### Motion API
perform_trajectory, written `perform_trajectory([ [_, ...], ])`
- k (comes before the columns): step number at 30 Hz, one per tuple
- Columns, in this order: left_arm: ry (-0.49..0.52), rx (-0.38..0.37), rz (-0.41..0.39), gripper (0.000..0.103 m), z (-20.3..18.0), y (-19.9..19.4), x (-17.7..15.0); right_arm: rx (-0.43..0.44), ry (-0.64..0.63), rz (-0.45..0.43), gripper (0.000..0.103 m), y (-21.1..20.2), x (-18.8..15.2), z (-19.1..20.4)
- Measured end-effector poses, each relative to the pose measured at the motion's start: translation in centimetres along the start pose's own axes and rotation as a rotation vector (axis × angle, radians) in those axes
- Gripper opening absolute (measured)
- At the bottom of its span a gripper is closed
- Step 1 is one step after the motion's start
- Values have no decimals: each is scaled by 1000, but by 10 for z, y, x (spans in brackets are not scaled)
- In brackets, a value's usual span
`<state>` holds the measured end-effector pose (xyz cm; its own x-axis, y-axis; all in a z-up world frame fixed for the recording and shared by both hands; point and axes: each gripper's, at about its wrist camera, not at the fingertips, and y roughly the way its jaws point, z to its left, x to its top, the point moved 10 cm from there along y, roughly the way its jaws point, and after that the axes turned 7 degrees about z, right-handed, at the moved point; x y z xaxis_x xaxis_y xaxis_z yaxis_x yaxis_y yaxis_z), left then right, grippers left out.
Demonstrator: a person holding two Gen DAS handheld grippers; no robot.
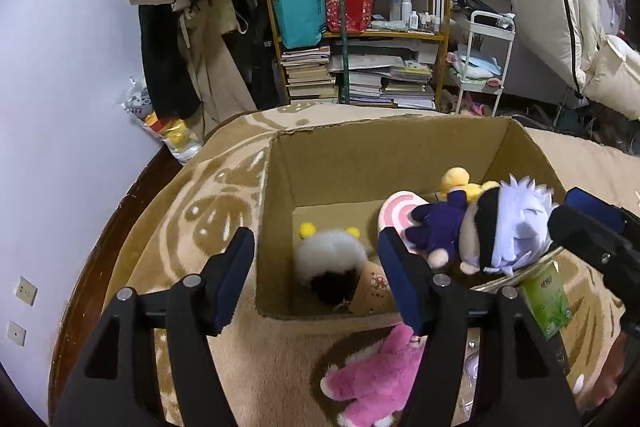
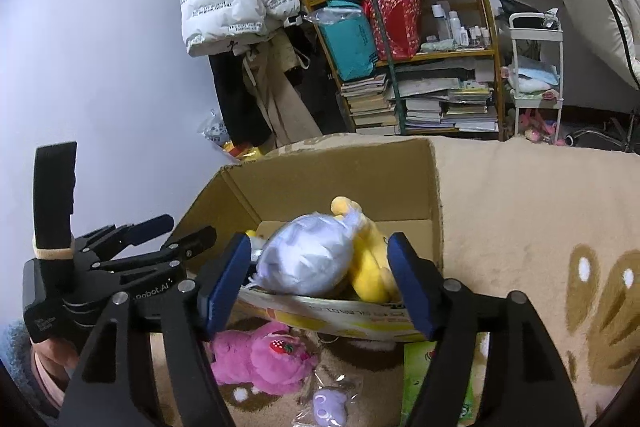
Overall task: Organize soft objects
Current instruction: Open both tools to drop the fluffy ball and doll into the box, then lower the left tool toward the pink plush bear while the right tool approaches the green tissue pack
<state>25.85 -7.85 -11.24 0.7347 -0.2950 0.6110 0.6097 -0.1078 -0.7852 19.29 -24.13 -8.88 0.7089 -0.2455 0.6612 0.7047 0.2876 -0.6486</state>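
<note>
The cardboard box (image 1: 340,163) stands open on the beige patterned blanket (image 1: 192,211) and takes up the middle of both views. The lavender-haired doll (image 1: 492,227) in a dark blue suit lies over the box's rim at about 4 o'clock in the left wrist view, head toward the right tongs (image 2: 318,275). These tongs are spread wide, with the doll's head and a yellow plush (image 2: 370,267) between the pads. No firm squeeze shows, so judge the doll as let go or nearly so. To finish the step well, draw your right tongs straight back toward 6 o'clock, without dragging the head over the rim. If the doll balances there, nudge it toward 12 o'clock so that it drops inside.

The left tongs (image 1: 316,267) are equally wide apart, hold nothing, and hang over the near wall. A pink plush (image 1: 372,379) lies outside the box at 6 o'clock, probably the next pick. The doll looks soft: pale stuffed head, limp limbs, pink hands.
</note>
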Motion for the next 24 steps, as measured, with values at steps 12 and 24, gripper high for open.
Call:
perform_trajectory([
  [12,-48,32,-30,94,16,-27,-9,-50,30,-37,94,-36,3,-13],
  [24,-69,7,-28,95,19,-58,-29,-114,21,-62,103,-74,-7,-16],
])
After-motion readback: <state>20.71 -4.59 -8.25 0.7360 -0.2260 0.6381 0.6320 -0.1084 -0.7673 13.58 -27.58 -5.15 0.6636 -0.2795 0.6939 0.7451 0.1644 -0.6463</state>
